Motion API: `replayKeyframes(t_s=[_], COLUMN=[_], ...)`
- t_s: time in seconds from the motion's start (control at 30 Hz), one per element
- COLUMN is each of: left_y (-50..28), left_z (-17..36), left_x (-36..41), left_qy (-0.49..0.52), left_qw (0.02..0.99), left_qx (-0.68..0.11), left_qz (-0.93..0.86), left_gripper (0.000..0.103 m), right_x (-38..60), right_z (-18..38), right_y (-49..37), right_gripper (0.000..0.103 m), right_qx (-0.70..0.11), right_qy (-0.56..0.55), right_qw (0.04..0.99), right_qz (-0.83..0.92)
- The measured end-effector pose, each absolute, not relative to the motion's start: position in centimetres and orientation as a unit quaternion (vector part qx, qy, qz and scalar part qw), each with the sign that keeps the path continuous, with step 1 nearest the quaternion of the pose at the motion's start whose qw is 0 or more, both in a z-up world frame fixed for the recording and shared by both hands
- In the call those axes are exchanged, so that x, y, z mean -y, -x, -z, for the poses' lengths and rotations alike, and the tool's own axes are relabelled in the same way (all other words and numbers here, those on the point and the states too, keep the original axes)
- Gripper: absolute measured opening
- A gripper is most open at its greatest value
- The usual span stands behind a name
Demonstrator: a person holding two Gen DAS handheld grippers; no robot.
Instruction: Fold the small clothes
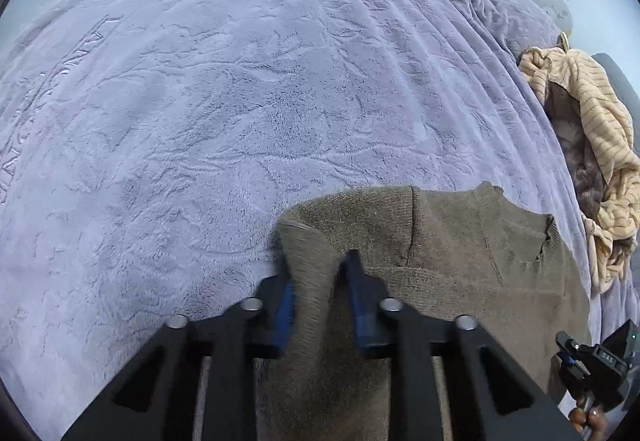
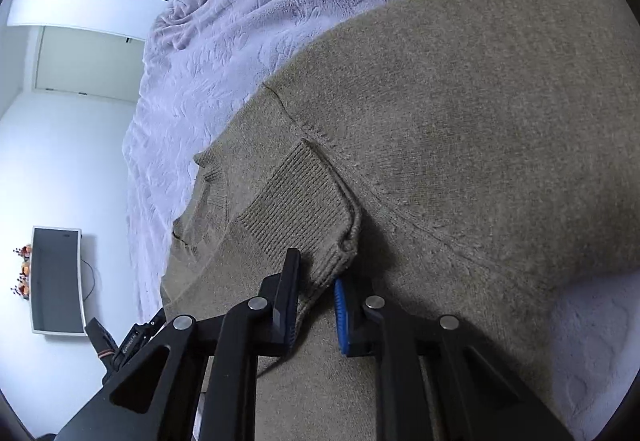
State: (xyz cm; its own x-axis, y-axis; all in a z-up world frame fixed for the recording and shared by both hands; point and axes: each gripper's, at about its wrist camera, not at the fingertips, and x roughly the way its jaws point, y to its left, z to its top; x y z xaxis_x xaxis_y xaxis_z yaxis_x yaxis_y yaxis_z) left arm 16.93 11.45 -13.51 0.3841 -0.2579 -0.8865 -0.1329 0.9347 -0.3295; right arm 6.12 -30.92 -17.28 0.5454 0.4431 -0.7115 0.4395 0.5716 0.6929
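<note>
- The left gripper (image 1: 316,273) is clamped on a raised fold of the brown knit sweater (image 1: 460,261); the right gripper (image 2: 318,273) pinches the sweater's ribbed cuff (image 2: 296,197).
- The one sweater lies flat on the lilac blanket (image 1: 220,101), near its right edge, where the bed drops off.
- Leftward, the blanket lies bare and wide.
- One heap of cream striped clothes (image 1: 600,145) sits at the far right edge, apart from the sweater.
</note>
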Motion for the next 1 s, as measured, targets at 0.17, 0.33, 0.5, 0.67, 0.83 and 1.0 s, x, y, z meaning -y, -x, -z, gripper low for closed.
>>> replayKeyframes(t_s=[0.17, 0.33, 0.5, 0.67, 0.83, 1.0], left_y=[-16.4, -16.7, -16.1, -14.1, -11.4, -9.0], left_z=[12.3, 13.7, 13.1, 11.5, 10.0, 9.9], left_x=[-13.2, -13.2, -13.8, -13.6, -11.1, -6.8], left_qy=[0.195, 0.192, 0.180, 0.130, 0.098, 0.100], left_qw=[0.829, 0.825, 0.824, 0.832, 0.833, 0.812], left_qx=[-0.524, -0.531, -0.536, -0.537, -0.544, -0.574], left_qz=[0.032, 0.023, -0.019, -0.043, -0.022, 0.035], left_gripper=[0.010, 0.011, 0.056, 0.070, 0.070, 0.070], right_x=[31.0, 30.4, 31.6, 32.0, 32.7, 33.7], right_z=[16.5, 15.1, 17.7, 16.7, 15.4, 14.7], right_y=[-6.3, -6.9, -5.7, -4.5, -2.4, 0.0], right_gripper=[0.008, 0.008, 0.007, 0.016, 0.041, 0.045], right_qx=[-0.474, -0.478, -0.480, -0.487, -0.491, -0.488], right_qy=[-0.452, -0.386, -0.422, -0.418, -0.421, -0.428], right_qw=[0.755, 0.789, 0.769, 0.767, 0.762, 0.761], right_qz=[-0.020, -0.024, -0.001, 0.004, -0.005, -0.006])
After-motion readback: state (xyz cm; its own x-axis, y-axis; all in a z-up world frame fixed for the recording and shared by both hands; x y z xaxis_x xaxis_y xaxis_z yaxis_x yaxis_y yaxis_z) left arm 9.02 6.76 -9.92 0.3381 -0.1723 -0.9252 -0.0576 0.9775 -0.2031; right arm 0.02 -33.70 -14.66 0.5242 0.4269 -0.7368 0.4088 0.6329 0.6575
